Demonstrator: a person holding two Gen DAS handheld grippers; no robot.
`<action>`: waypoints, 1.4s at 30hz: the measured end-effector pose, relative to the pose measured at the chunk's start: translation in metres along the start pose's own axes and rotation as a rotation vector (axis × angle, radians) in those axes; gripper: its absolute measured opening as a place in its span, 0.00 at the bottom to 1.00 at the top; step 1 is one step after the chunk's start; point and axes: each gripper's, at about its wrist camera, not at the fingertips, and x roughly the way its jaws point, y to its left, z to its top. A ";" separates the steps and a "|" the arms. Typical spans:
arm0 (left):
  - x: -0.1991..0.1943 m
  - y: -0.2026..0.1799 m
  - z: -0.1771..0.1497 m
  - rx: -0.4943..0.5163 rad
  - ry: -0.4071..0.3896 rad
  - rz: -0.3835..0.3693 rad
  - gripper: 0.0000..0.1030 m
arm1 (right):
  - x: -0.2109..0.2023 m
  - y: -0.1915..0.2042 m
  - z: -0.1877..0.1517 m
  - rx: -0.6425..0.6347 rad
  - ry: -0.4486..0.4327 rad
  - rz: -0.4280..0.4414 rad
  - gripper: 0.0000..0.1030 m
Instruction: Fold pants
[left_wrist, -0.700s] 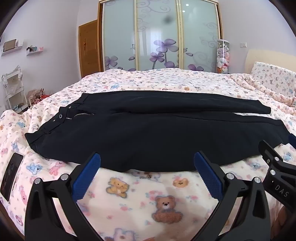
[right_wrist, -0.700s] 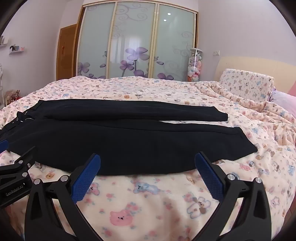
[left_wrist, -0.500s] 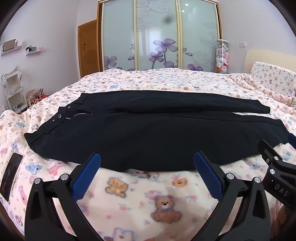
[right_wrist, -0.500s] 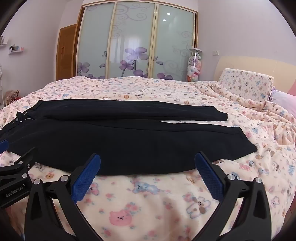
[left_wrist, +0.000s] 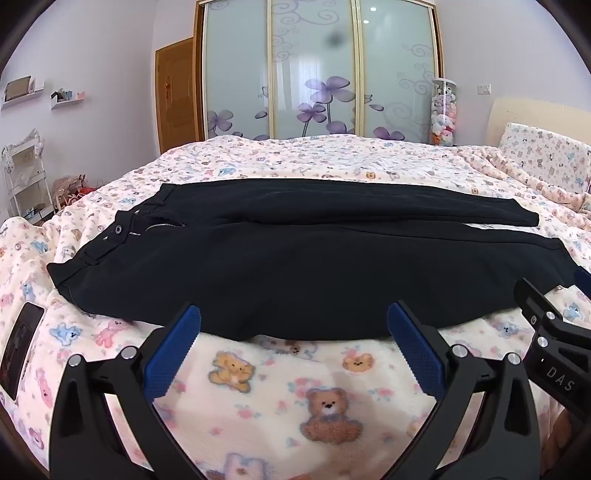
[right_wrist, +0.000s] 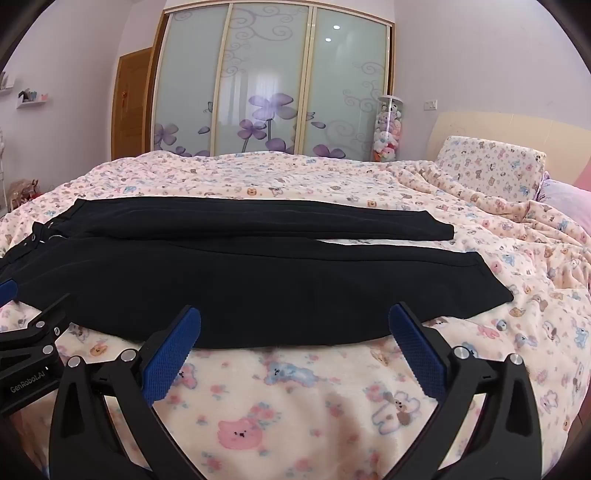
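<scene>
I see the long black cloth pants (left_wrist: 295, 266) lying flat on the big bed with the pink teddy-bear blanket (left_wrist: 280, 391). They stretch sideways across the bed, with the waist and its silver zipper (left_wrist: 164, 226) at the left end and the two legs reaching to the right. The far leg lies just behind the near one, and a thin strip of blanket shows between them near the leg ends.

My left gripper (left_wrist: 293, 334) hangs over the blanket just in front of the near edge of the pants. Its blue fingers (left_wrist: 173, 350) stand wide apart and hold nothing. My right gripper (right_wrist: 294, 334) is just in front of the pants too, closer to the leg ends. Its blue fingers (right_wrist: 415, 354) are wide apart as well, with nothing in them.

Nothing lies on top of the pants. A flat black phone-like thing (left_wrist: 22, 345) rests on the blanket left of the waist. Behind the pants, past the bed, stands a frosted glass wardrobe with purple flowers (right_wrist: 266, 88). Right of the pants lies a teddy-bear pillow (right_wrist: 491, 168).
</scene>
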 end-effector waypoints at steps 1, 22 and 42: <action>0.000 0.000 0.000 -0.001 0.000 0.000 0.98 | 0.000 0.000 0.000 0.000 0.000 0.000 0.99; -0.001 -0.003 -0.001 -0.003 0.004 -0.002 0.98 | 0.002 -0.001 0.000 0.001 0.001 0.000 0.99; -0.001 -0.002 -0.001 -0.006 0.005 -0.003 0.98 | 0.004 -0.003 0.000 0.002 0.003 0.001 0.99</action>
